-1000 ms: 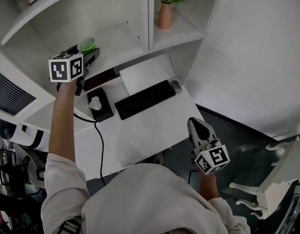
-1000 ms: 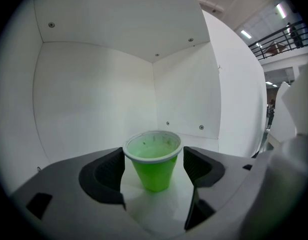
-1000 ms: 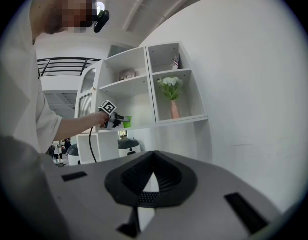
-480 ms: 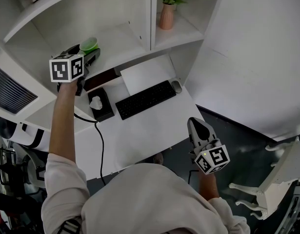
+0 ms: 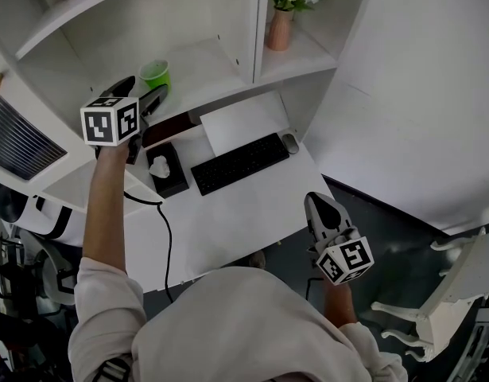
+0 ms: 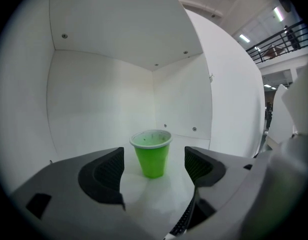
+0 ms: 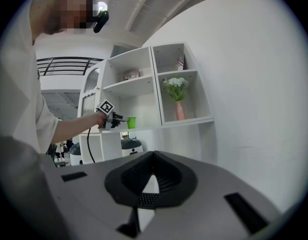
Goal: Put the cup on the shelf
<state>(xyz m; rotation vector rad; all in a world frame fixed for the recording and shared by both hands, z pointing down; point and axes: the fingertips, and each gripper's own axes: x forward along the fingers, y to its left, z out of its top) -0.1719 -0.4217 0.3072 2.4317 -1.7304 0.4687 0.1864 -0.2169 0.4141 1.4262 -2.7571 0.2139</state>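
A green cup (image 5: 156,74) stands upright on the white shelf (image 5: 204,62), in the wide left compartment. My left gripper (image 5: 141,95) is held just in front of it, open, with nothing between its jaws. Seen from the left gripper view, the cup (image 6: 152,153) stands a little beyond the two fingertips, centred in the gap and apart from both. My right gripper (image 5: 317,203) hangs low beside the desk's front right corner, jaws shut on nothing. In the right gripper view the cup (image 7: 131,122) and the left gripper (image 7: 113,118) show far off at the shelf.
A pink vase with white flowers (image 5: 280,27) stands in the right compartment. On the desk (image 5: 236,213) lie a black keyboard (image 5: 239,162), a mouse (image 5: 289,142), a black tissue box (image 5: 164,171) and a cable (image 5: 162,229). A white chair (image 5: 439,309) stands at lower right.
The left gripper has let go of the cup and drawn back a little toward me; the cup stays on the shelf. The right gripper has not moved.
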